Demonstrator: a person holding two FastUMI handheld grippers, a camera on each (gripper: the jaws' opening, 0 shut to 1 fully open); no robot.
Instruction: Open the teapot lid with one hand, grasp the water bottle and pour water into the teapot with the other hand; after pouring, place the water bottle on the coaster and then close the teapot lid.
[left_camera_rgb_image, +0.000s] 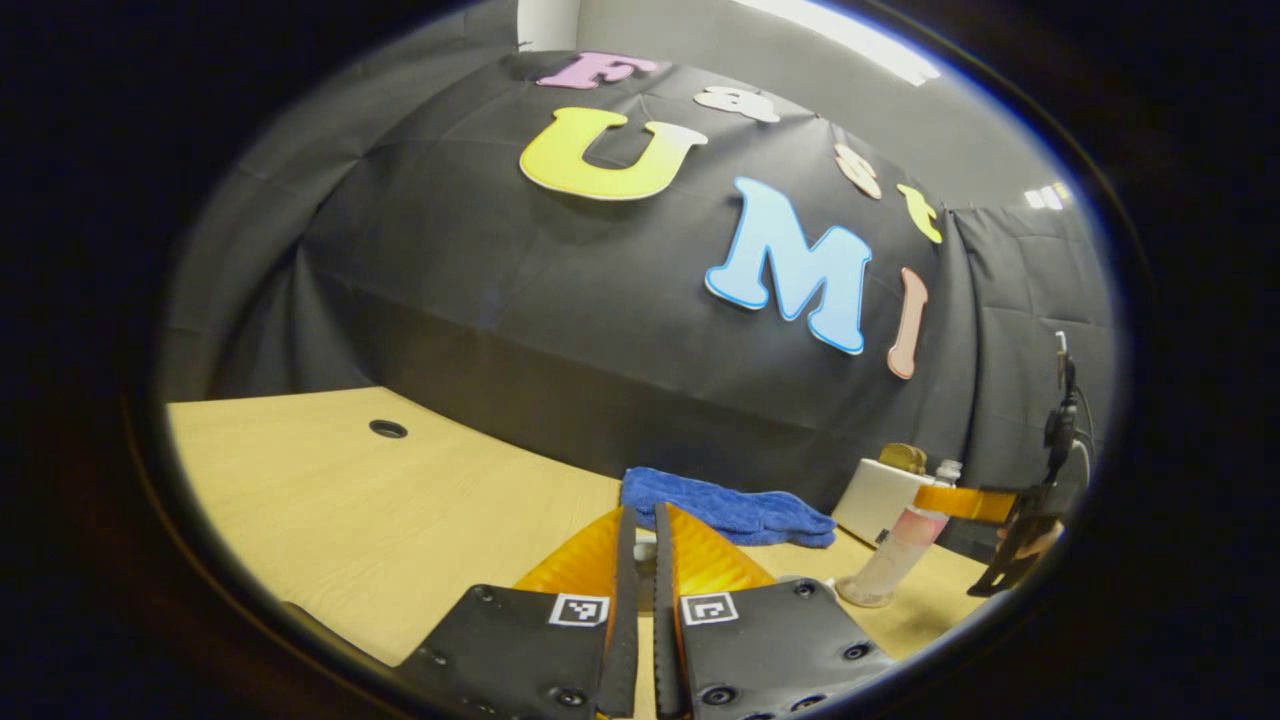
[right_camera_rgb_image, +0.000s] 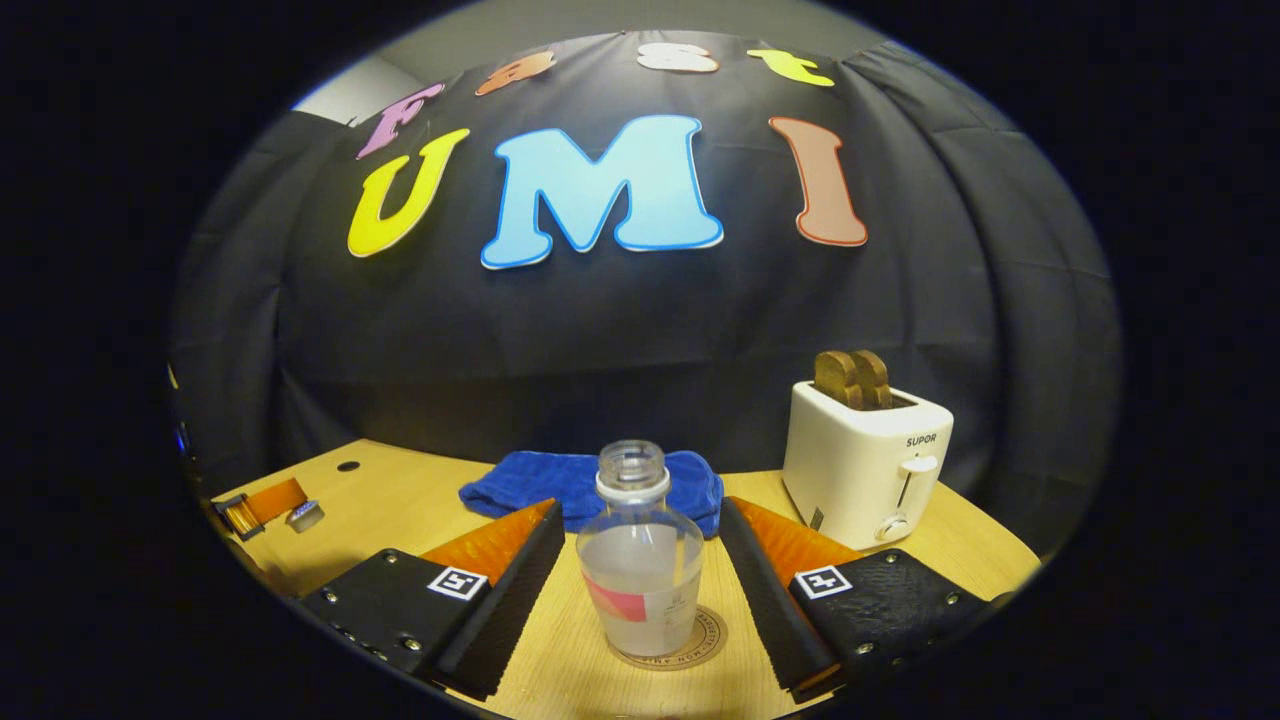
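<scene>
Here the half-full water bottle (right_camera_rgb_image: 640, 575) stands on the coaster (right_camera_rgb_image: 700, 640) between the right gripper's (right_camera_rgb_image: 640, 590) wide-spread fingers

Cloth-walled booth, toaster (right_camera_rgb_image: 866, 462) on table (right_camera_rgb_image: 420, 500)

Counter (right_camera_rgb_image: 420, 500): pale wood grain. Cloth (right_camera_rgb_image: 530, 485): deep blue. Toaster (right_camera_rgb_image: 865, 460): cream white; toast (right_camera_rgb_image: 852, 379) brown. Bottle (right_camera_rgb_image: 640, 575): clear, cloudy water, pink-red label patch. Coaster (right_camera_rgb_image: 705, 640): tan, dark printed ring. Wall: black.
</scene>
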